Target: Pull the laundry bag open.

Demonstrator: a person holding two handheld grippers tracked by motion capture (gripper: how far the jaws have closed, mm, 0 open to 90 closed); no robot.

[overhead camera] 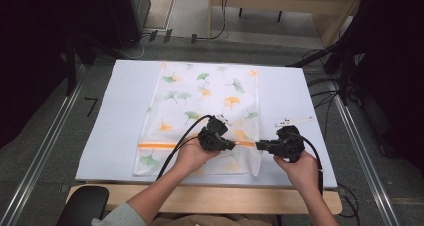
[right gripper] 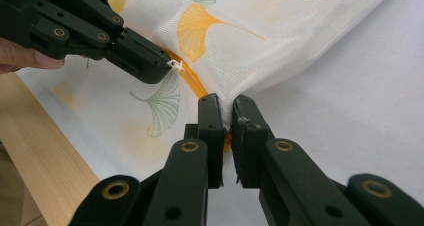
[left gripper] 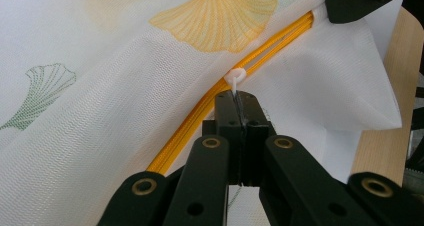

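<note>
A white mesh bag (overhead camera: 205, 101) printed with green and orange ginkgo leaves lies flat on the table. An orange zipper (overhead camera: 155, 146) runs across its near end. My left gripper (overhead camera: 233, 146) points right along the zipper and is shut on the small white zipper pull (left gripper: 234, 78), close to the bag's right edge. Opposite it, my right gripper (overhead camera: 258, 146) points left, and its jaws are shut on the bag's mesh edge (right gripper: 235, 93) at the zipper's end. In the right gripper view the left gripper (right gripper: 162, 71) holds the pull (right gripper: 175, 65) just beyond my own right gripper (right gripper: 227, 106).
A white cover (overhead camera: 120, 116) lies over the table, with the wooden front edge (overhead camera: 225, 198) showing below it. A small white part (overhead camera: 292, 121) rests right of the bag. Cables trail on the floor at right, and a black pad (overhead camera: 82, 203) sits at bottom left.
</note>
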